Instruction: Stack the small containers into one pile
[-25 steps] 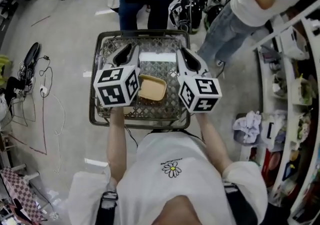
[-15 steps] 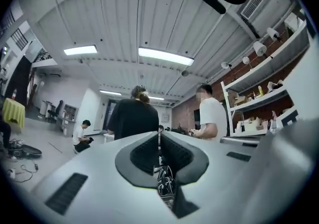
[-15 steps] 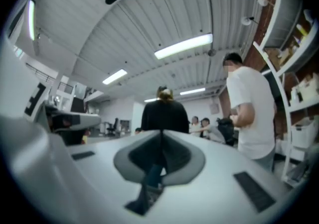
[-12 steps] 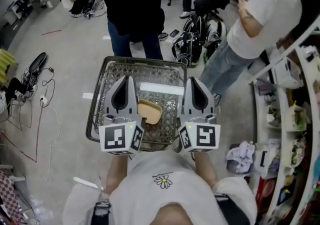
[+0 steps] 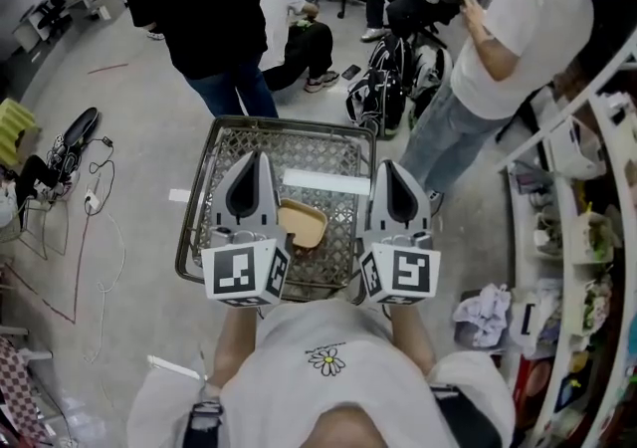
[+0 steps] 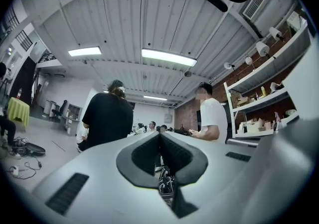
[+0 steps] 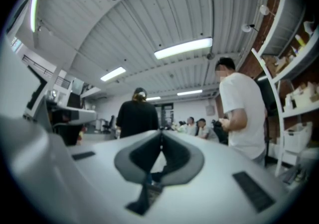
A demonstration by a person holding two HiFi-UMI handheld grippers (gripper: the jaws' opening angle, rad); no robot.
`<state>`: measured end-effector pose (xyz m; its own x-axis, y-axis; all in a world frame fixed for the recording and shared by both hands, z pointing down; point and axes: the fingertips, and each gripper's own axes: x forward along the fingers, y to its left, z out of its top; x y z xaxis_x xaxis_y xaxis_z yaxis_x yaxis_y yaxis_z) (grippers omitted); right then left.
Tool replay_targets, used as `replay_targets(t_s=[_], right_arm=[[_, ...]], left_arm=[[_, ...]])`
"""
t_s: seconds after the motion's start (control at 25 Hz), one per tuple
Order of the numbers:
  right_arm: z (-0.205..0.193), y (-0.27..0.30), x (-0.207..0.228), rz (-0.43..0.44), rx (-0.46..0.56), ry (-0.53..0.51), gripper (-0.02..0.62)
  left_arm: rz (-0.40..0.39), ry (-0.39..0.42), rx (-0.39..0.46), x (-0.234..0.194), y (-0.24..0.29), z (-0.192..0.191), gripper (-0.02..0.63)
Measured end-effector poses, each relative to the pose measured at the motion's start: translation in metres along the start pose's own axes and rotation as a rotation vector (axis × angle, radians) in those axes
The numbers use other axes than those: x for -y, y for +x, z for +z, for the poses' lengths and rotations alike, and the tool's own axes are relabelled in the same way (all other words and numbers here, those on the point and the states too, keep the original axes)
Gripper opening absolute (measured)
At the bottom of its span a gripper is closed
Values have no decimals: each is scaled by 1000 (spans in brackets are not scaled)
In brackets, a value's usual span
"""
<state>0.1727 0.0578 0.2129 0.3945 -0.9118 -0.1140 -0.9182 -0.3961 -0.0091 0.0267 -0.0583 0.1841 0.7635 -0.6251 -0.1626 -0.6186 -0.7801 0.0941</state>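
A tan small container lies in a wire basket, between my two grippers. No other container shows. My left gripper is held over the basket's left side, pointing away from me, jaws together with nothing in them. My right gripper is held the same way over the right side, also shut and empty. In the left gripper view the left gripper looks level across the room, pads touching. The right gripper likewise shows its pads closed on nothing.
A white strip lies across the basket's far part. A person in black stands just beyond the basket, and a person in a white shirt at its far right. Bags sit on the floor; shelves line the right side.
Both grippers have swung up from pointing down into the basket to pointing forward, their marker cubes coming back toward me. Their jaws have come together. The tan container stays in the basket.
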Motion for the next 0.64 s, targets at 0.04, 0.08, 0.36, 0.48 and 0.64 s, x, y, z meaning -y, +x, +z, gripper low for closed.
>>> replay_targets(t_s=[0.04,0.08,0.36,0.48,0.64], right_arm=[[0,0,-1,2,-2,2,32],[-1,-1,-2,4,-6,3,32],[-6,0,-2,3,-27,10,32],[-7,0,-4,2,-34,13,32],[-10,2,-8,10,-47,18,32]], left_arm=[[-1,1,-2,-1,-1,-1,26],[-1,1,-3,-1,-1,-1,26],[6,9,-12,-4,-1,-2,26],[15,9,-19,-9,-3,-2,26],[24,8,-24,-15,-4,-1,26]])
